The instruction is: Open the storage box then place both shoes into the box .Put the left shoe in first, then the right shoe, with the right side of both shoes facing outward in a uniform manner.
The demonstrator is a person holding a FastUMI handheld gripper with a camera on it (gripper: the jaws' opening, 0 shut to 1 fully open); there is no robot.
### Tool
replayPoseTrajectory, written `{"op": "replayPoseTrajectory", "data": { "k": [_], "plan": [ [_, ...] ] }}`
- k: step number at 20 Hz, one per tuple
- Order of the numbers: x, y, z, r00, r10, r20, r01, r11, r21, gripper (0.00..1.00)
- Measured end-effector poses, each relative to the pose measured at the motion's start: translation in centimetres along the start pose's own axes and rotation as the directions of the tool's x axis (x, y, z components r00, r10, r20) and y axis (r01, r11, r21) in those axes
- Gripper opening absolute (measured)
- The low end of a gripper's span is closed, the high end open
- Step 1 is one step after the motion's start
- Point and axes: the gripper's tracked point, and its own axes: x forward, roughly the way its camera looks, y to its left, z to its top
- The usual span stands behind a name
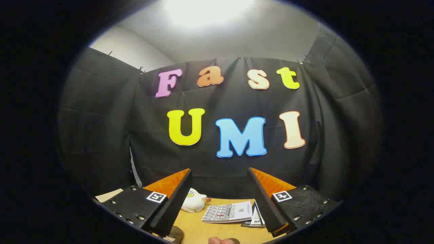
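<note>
My gripper point(218, 178) is open, held high and facing the booth's black wall, with nothing between its two black ribbed fingers point(173, 203). Below the left finger, at the near edge of the wooden table point(196, 225), a small part of a brown shoe point(174, 234) peeks out. A bit of a person's hand point(222, 241) shows at the table's near edge, between the fingers.
Beyond the left finger a white duck toy point(194, 201) sits on the table, a small red-brown block point(207, 200) beside it. A white booklet point(229, 212) and darker printed cards point(256, 218) lie between the fingers, toward the right one.
</note>
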Motion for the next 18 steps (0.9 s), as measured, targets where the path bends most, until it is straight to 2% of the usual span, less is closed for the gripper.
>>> {"op": "replayPoseTrajectory", "data": {
  "k": [6,14,18],
  "plan": [
    [1.2,1.2,-0.1,1.000,0.004,-0.013,-0.005,1.000,-0.031,0.98],
    [2.0,2.3,-0.6,0.999,0.022,-0.025,-0.021,1.000,0.014,0.98],
    [2.4,1.9,-0.4,1.000,-0.010,-0.005,0.010,1.000,0.020,0.98]
  ]
}}
